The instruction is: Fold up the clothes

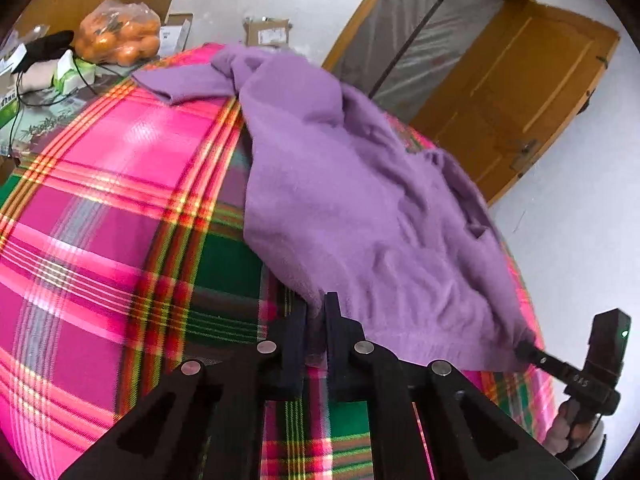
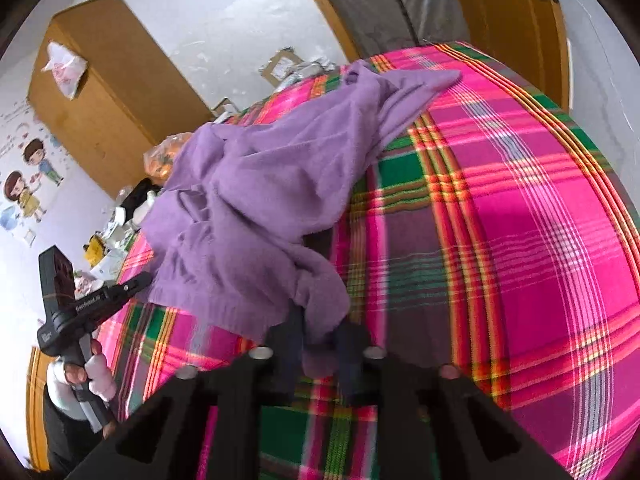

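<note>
Two tongs, both clamped on one crumpled purple fleece garment (image 1: pixel 360 200) lying on the pink-and-green plaid bed cover (image 1: pixel 120 200).

Left wrist view: left tongs (image 1: pixel 316 312) nearly closed, pinching the near hem. Right tongs (image 1: pixel 520 346) bite the hem's other corner at the bed's right edge. Likely holding both corners so the hem can be spread flat.

Right wrist view: right tongs (image 2: pixel 320 328) nearly closed on a bunched fold of hem. Left tongs (image 2: pixel 148 278) grip the far corner. Sleeves trail away across the bed, still tangled.
</note>
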Tool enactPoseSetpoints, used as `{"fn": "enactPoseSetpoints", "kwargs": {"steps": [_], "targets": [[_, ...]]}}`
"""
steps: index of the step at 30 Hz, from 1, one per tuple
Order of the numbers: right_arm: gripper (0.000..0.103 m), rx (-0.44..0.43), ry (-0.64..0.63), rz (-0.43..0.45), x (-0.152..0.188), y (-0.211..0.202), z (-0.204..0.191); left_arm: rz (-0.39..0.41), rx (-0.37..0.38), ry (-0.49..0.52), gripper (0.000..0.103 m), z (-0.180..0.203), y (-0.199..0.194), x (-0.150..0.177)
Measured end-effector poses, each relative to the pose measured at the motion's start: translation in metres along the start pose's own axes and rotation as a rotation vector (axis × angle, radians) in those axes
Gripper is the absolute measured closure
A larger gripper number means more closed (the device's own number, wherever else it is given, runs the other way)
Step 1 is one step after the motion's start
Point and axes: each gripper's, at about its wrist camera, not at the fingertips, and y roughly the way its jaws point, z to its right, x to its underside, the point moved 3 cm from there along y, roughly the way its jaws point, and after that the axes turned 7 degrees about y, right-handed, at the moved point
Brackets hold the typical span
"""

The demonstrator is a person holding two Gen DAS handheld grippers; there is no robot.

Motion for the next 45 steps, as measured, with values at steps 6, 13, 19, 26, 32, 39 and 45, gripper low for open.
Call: {"fn": "enactPoseSetpoints", "kwargs": {"steps": [6,13,19,26,32,39,45], "targets": [[0.093,-0.16,-0.11,-0.019,0.01,-0.014,-0.043,0.147,-0.052,-0.03,0.095,-0.015,-0.059,-0.012],[0.093,-0.351,-0.299,-0.109,0.034,-0.004,-0.132,0.274,-0.182,-0.091,0.095,-0.061,-0.123,-0.032],[0.093,-0.472,-0.45,-0.193,0.063,0.022,-0.199,0.326,-0.305,-0.125,0.095,-0.101,-0.155,-0.041],[0.083,-0.41,-0.43,-0.3,0.069,0.064,-0.186,0.186,-0.365,-0.186,0.094,-0.145,-0.117,-0.021],[0.072,-0.299,-0.252,-0.122,0.032,0.035,-0.117,0.189,-0.449,-0.206,0.081,-0.148,-0.115,-0.01],[0.067,-0.112,0.003,-0.003,0.002,0.035,-0.047,0.238,-0.418,-0.161,0.072,-0.114,-0.123,0.0],[0.067,-0.017,0.109,0.013,-0.002,0.049,-0.036,0.189,-0.286,-0.012,0.07,-0.052,-0.103,0.011]]}}
